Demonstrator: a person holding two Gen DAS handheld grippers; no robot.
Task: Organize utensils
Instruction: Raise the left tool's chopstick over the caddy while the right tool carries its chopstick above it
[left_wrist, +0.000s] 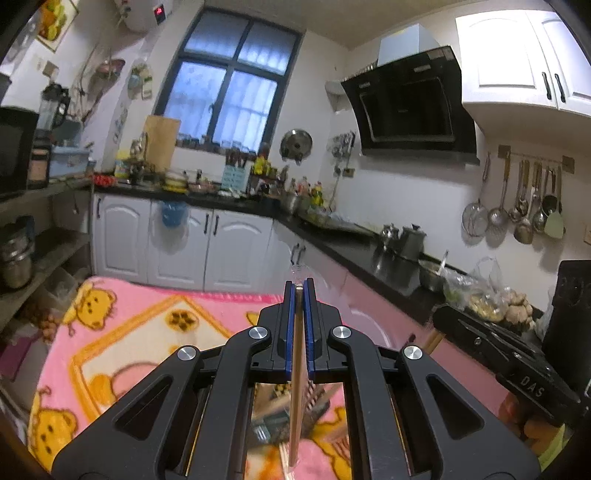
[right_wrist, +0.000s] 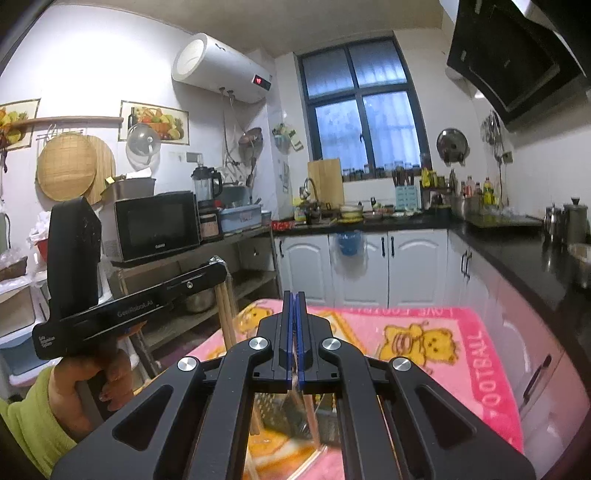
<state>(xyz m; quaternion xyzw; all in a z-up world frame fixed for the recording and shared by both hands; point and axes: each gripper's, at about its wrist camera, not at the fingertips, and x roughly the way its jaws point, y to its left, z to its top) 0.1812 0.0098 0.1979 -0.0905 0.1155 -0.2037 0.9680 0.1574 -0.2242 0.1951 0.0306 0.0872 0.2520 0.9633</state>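
Note:
In the left wrist view my left gripper (left_wrist: 299, 286) is shut on a wooden chopstick (left_wrist: 295, 387) that hangs down between its blue pads, with a bit of clear wrap at the tip. The right wrist view shows the same gripper (right_wrist: 219, 267) at the left, with chopsticks (right_wrist: 226, 317) dangling under it. My right gripper (right_wrist: 294, 295) is shut too, and a wooden stick (right_wrist: 309, 417) hangs below its jaws. From the left wrist it appears at the right (left_wrist: 439, 314) with wooden ends (left_wrist: 434, 339) beneath it. Both are held above a pink bear-print blanket (left_wrist: 147, 332). Under them lie a metal grater (right_wrist: 284, 406) and blurred utensils.
A black countertop (left_wrist: 369, 254) with kettles, a bowl and bagged food runs along the right. White cabinets (right_wrist: 369, 266) stand beyond the blanket. A shelf with a microwave (right_wrist: 155, 225) is at the left. Ladles and strainers (left_wrist: 524, 210) hang on the wall. A hand in a yellow-green sleeve (right_wrist: 33, 417) grips the left tool.

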